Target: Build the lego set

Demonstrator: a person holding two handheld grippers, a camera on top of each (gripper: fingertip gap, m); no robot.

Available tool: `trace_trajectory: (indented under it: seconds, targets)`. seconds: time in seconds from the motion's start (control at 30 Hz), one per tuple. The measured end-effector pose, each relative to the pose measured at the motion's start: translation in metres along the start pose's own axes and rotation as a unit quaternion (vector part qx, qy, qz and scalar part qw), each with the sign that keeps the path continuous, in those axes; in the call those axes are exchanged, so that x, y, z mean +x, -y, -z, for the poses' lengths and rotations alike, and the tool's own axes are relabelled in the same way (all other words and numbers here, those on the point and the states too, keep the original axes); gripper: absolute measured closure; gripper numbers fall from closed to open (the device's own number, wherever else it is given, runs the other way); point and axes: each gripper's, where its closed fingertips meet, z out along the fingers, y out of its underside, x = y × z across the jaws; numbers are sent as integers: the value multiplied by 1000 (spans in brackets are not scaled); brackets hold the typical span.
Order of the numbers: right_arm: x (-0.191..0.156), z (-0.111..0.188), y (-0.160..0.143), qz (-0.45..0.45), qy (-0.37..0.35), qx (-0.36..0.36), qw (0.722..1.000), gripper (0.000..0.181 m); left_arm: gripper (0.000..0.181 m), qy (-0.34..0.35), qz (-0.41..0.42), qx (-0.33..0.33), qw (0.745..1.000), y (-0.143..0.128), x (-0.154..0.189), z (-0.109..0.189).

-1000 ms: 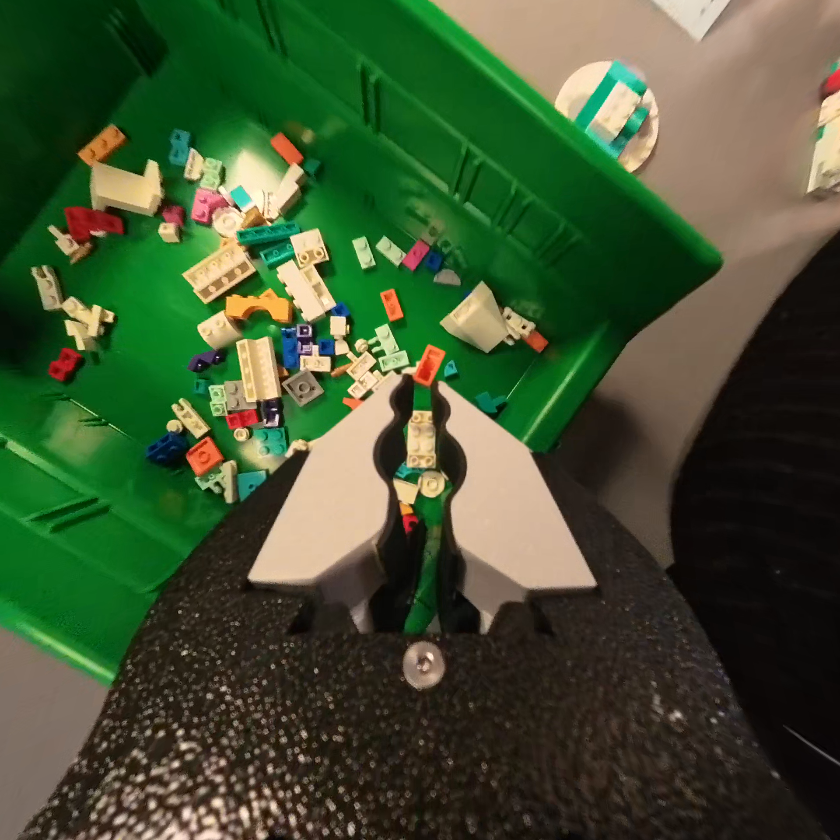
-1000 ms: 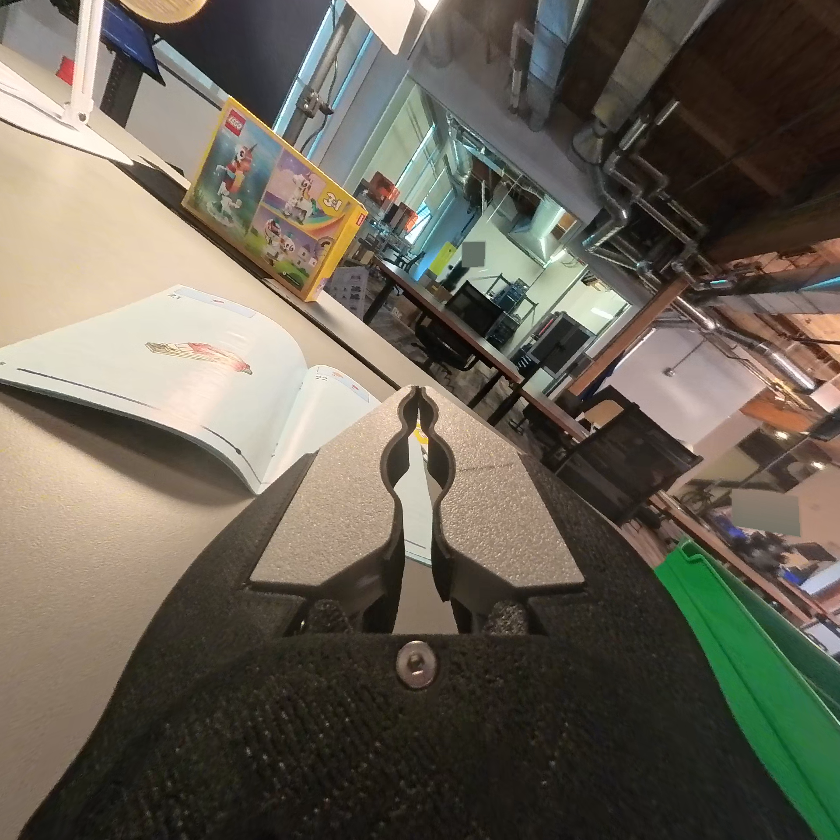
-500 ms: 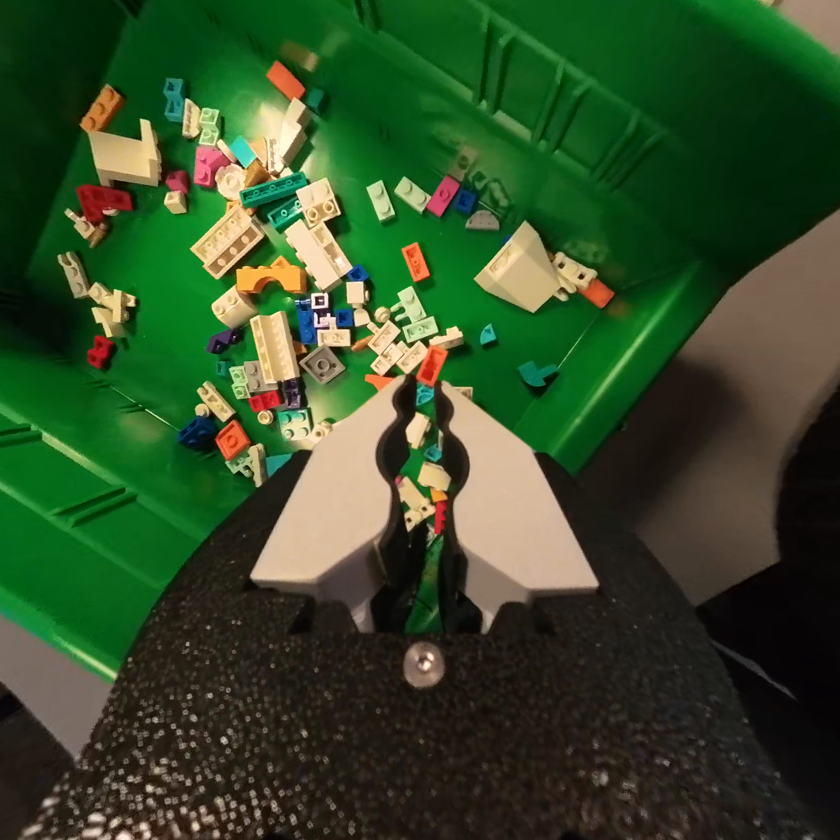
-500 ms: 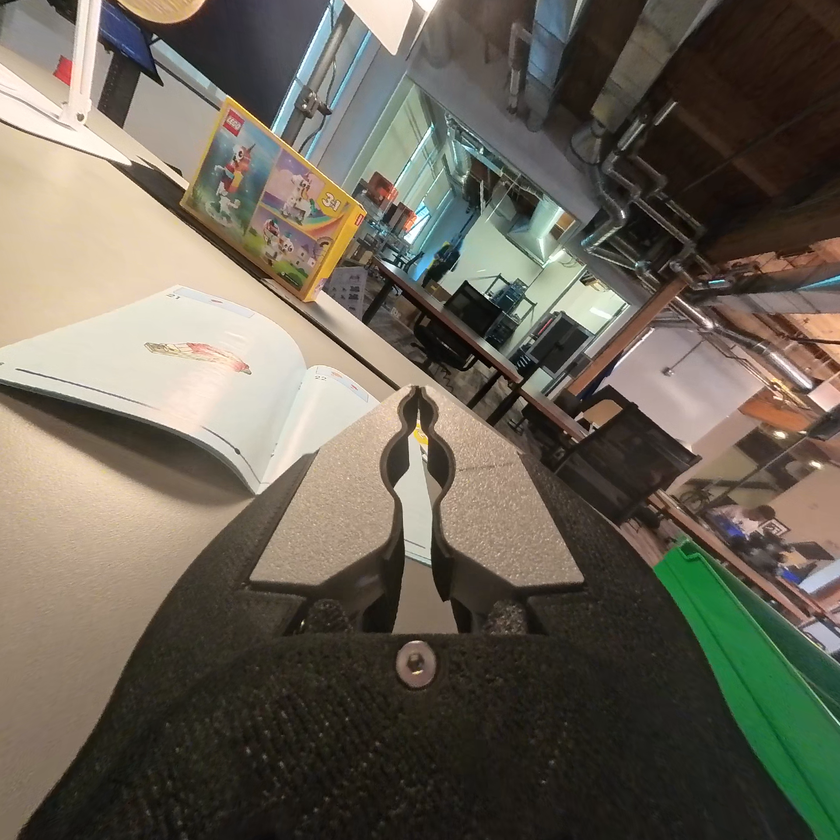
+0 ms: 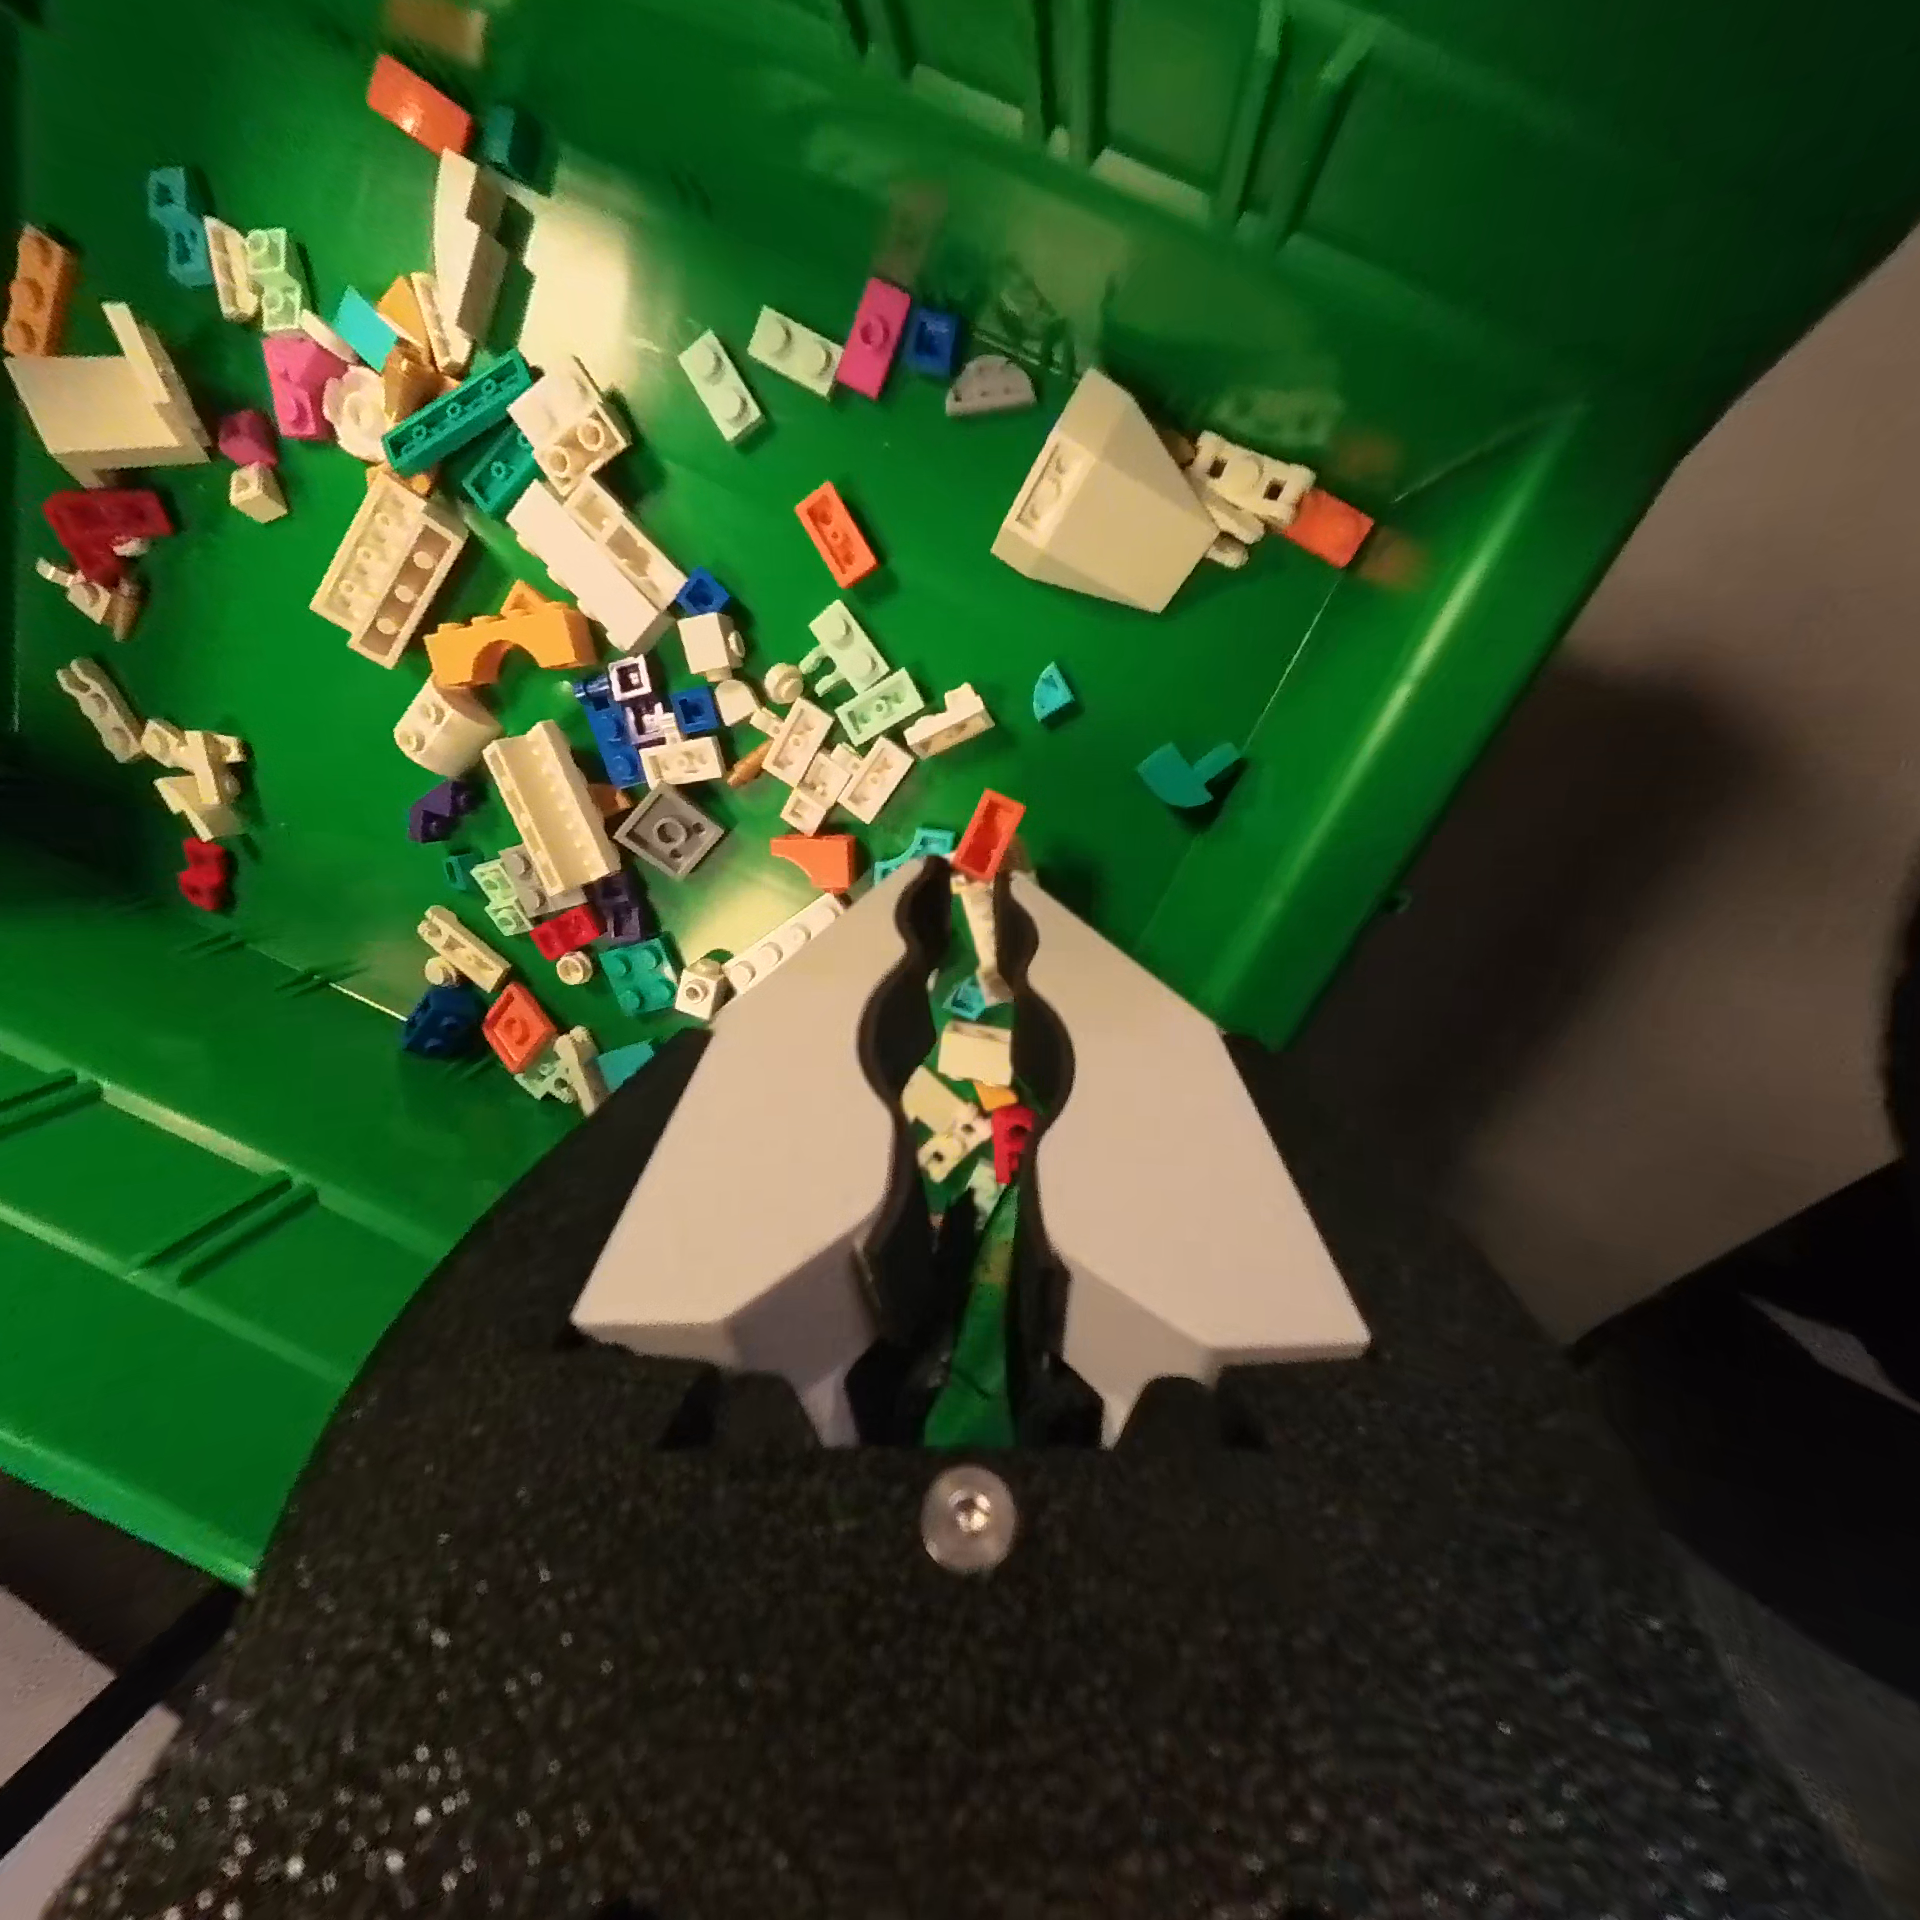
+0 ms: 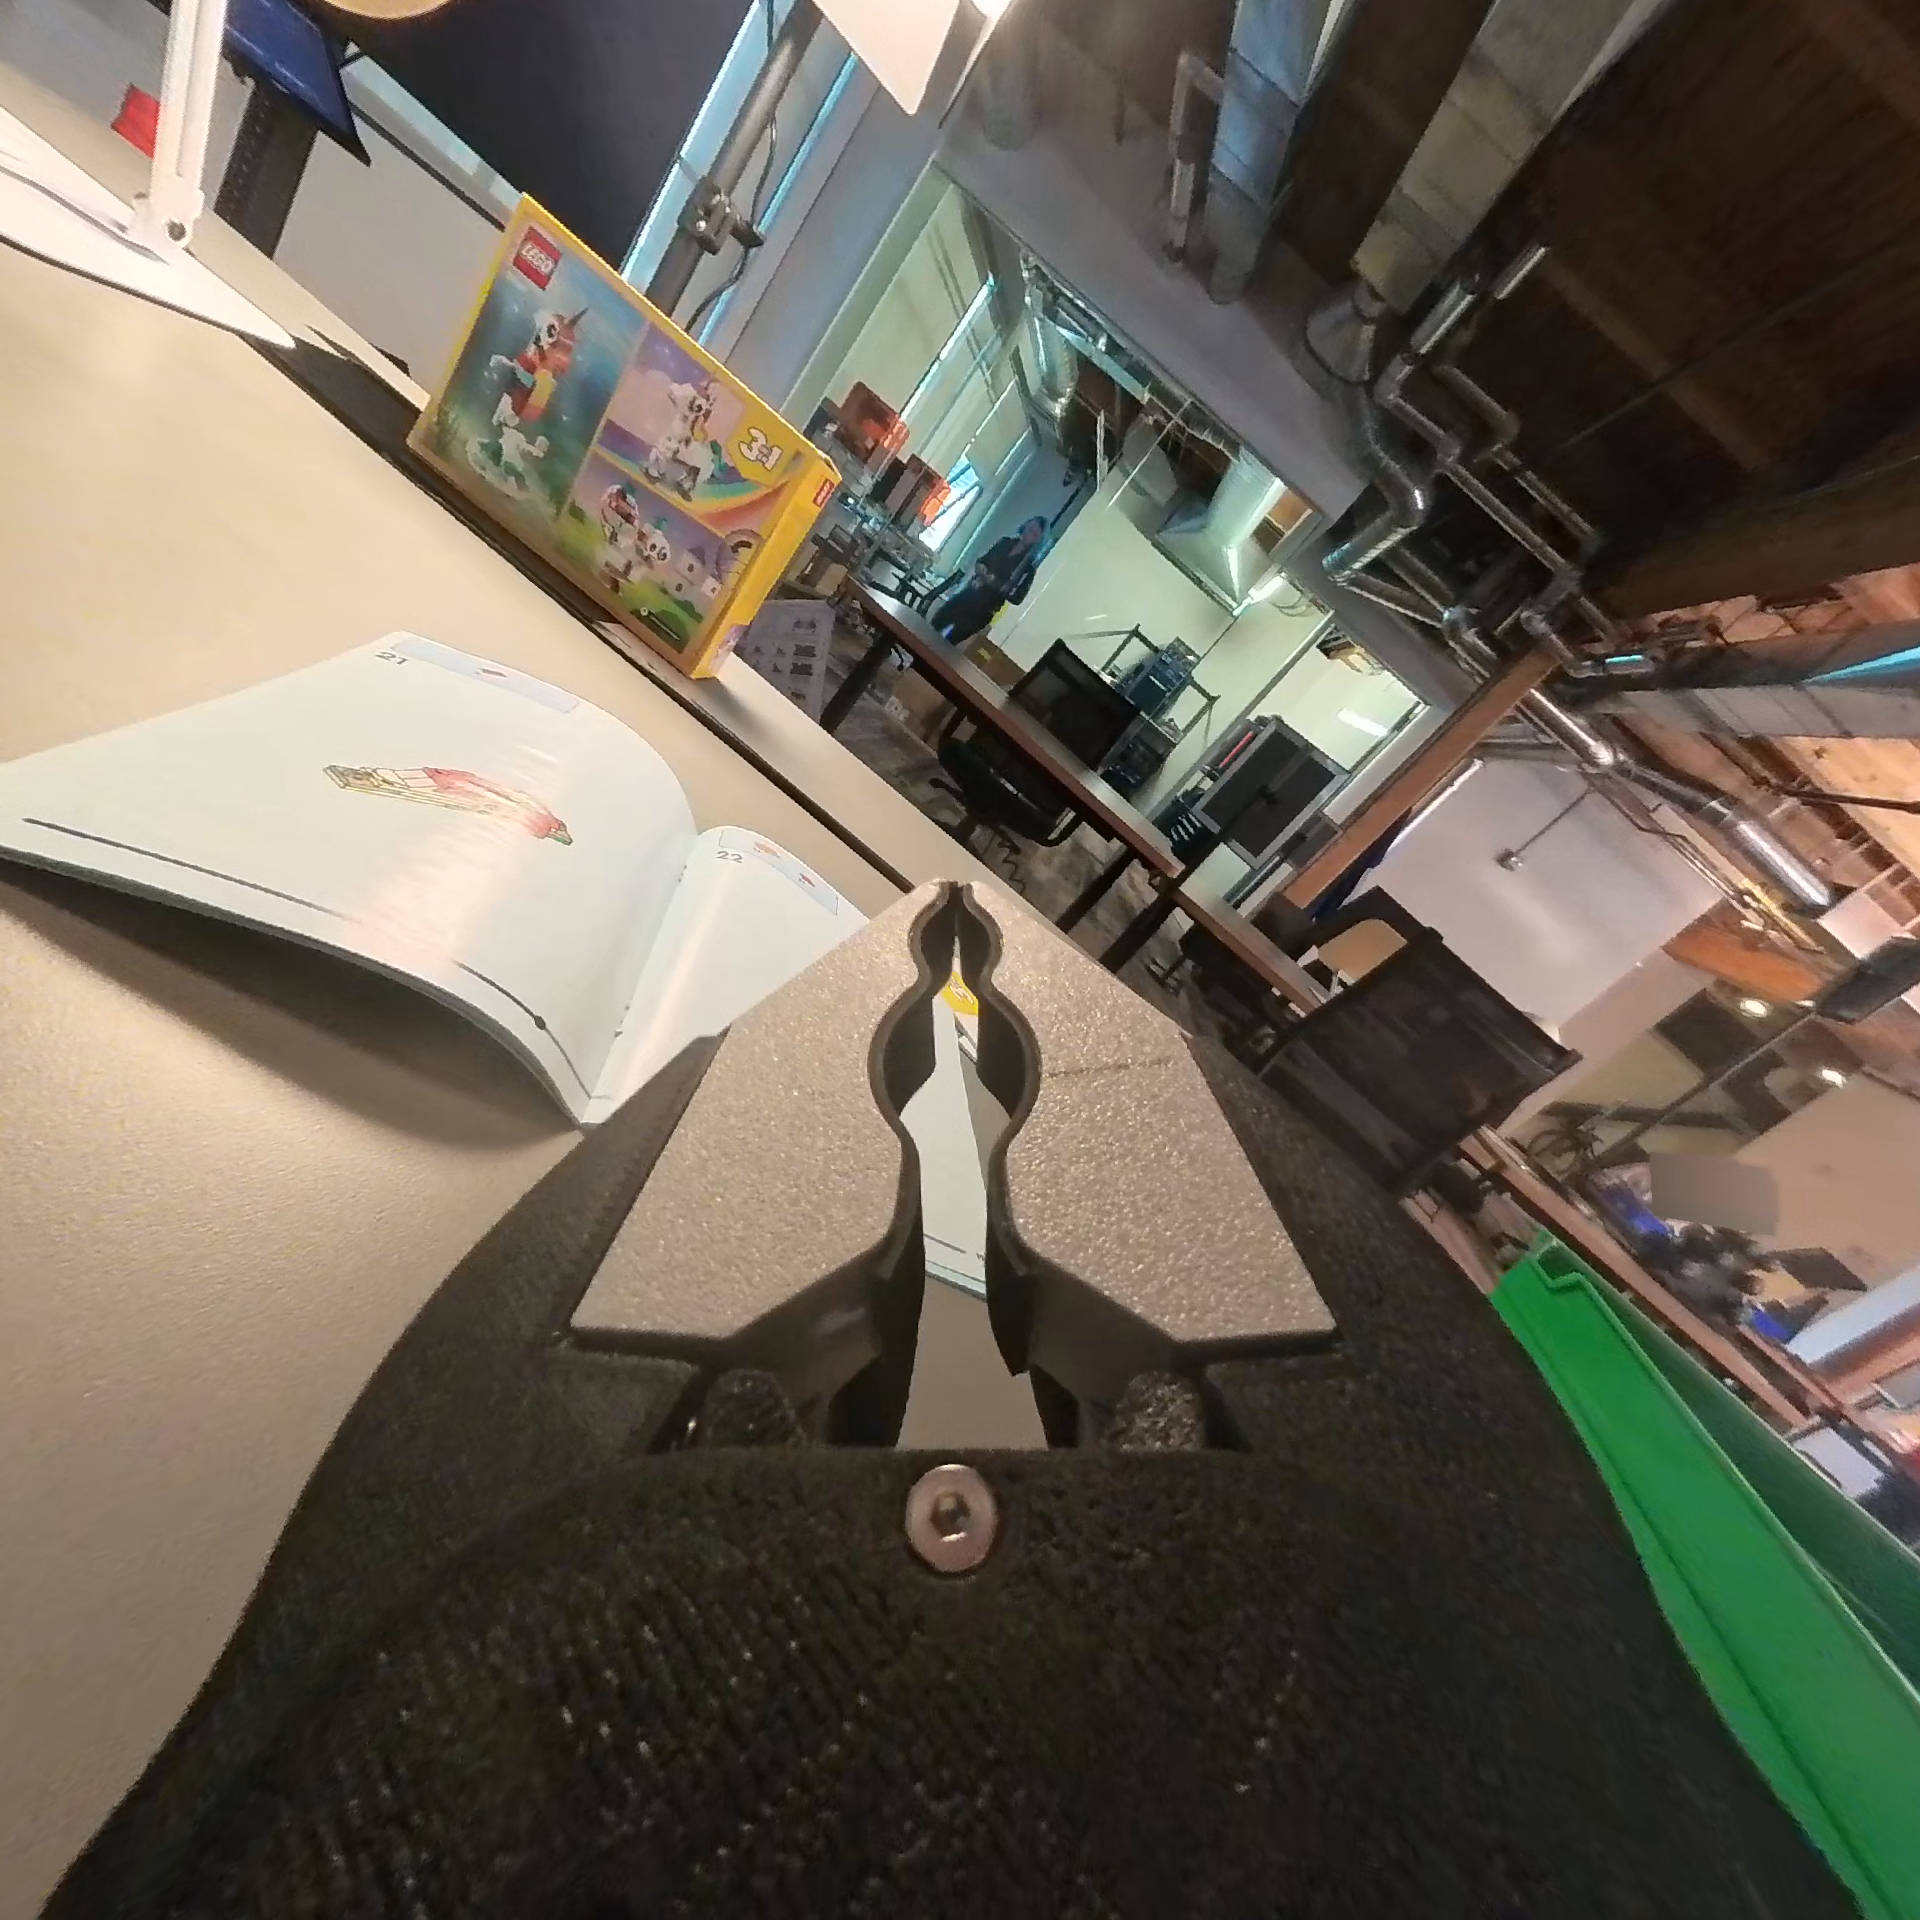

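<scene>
My left gripper (image 5: 971,873) is shut on a small orange-red plate (image 5: 987,829) and holds it above the near right part of the green bin (image 5: 1340,831). Many loose bricks lie on the bin floor: a white slope brick (image 5: 1107,509), an orange arch (image 5: 509,649), a grey square plate (image 5: 670,831), a teal long plate (image 5: 457,410). My right gripper (image 6: 954,896) is shut and empty, low over the grey table (image 6: 208,1143), pointing past the open instruction booklet (image 6: 416,831).
The yellow set box (image 6: 623,488) stands at the table's far edge. The green bin's wall (image 6: 1714,1507) rises at the right of my right gripper. A white lamp stand (image 6: 182,125) is at the far left. Other desks and chairs lie beyond. Across from one pair of fingers to the other is roughly 45 centimeters. My right tips are about 40 centimeters from the white slope brick (image 5: 1107,509), my left tips only 6 centimeters.
My left gripper, still holding the orange-red plate, has moved over the bin so the bricks shift up and right in view; the built pieces on the table have left view. The right gripper has not moved.
</scene>
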Motion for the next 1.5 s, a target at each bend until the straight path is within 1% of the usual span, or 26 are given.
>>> trace_trajectory:
  seconds: [0.13, 0.3, 0.4, 0.47, 0.53, 0.6, 0.67, 0.73, 0.8, 0.87, 0.93, 1.03, 1.17, 1.23, 1.3, 1.37, 1.4, 1.43, 1.5]
  targets:
    - [1, 0, 0, 2, -2, -1, 1000, 181, 174, 0, 22, -2, 1000, -2, -3, 2]
    - [1, 0, -1, 12, -6, -5, 1000, 181, 162, 2, 84, 36, 996, 4, -12, 12]
    - [0, -1, -2, 20, -9, -8, 1000, 181, 161, 38, 132, 48, 989, 4, -27, 25]
    - [1, 0, -2, 22, -12, -9, 1000, 181, 160, 66, 130, 71, 987, 9, -33, 40]
    - [1, 0, -1, 25, -13, -8, 1000, 181, 158, 78, 127, 93, 984, 12, -35, 51]
    - [0, 0, -2, 31, -14, -10, 999, 181, 158, 77, 143, 92, 982, 5, -39, 52]
    - [0, 0, -2, 34, -14, -12, 999, 181, 154, 80, 159, 76, 981, -7, -44, 49]
    - [0, 0, -3, 35, -16, -14, 999, 181, 153, 90, 161, 74, 980, -11, -47, 49]
    - [1, 0, -3, 35, -18, -16, 999, 181, 154, 79, 164, 97, 978, -5, -44, 49]
    - [0, -1, -4, 36, -16, -18, 999, 181, 155, 47, 169, 134, 975, 7, -34, 49]
    - [-1, -1, -4, 40, -13, -19, 999, 181, 155, 22, 179, 160, 971, 13, -29, 49]
    - [-2, -2, -5, 46, -14, -23, 999, 181, 155, 0, 189, 178, 966, 17, -28, 50]
    - [-3, -2, -5, 50, -13, -25, 998, 181, 155, 3, 173, 182, 968, 21, -29, 48]
    - [-3, -3, -5, 51, -13, -25, 998, 181, 154, 8, 152, 182, 972, 29, -32, 47]
    - [-3, -3, -5, 49, -13, -24, 998, 181, 153, 15, 102, 176, 979, 42, -38, 47]
    - [-2, -2, -4, 44, -13, -21, 999, 181, 153, 34, 48, 149, 987, 52, -53, 45]
    - [-2, -2, -4, 42, -14, -20, 999, 181, 157, 38, 27, 140, 989, 59, -61, 43]
    - [-1, -2, -4, 39, -14, -19, 999, 181, 164, 23, 20, 137, 990, 66, -67, 39]
    - [-1, -2, -4, 37, -13, -19, 999, 181, 157, -26, 18, 120, 992, 79, -76, 25]
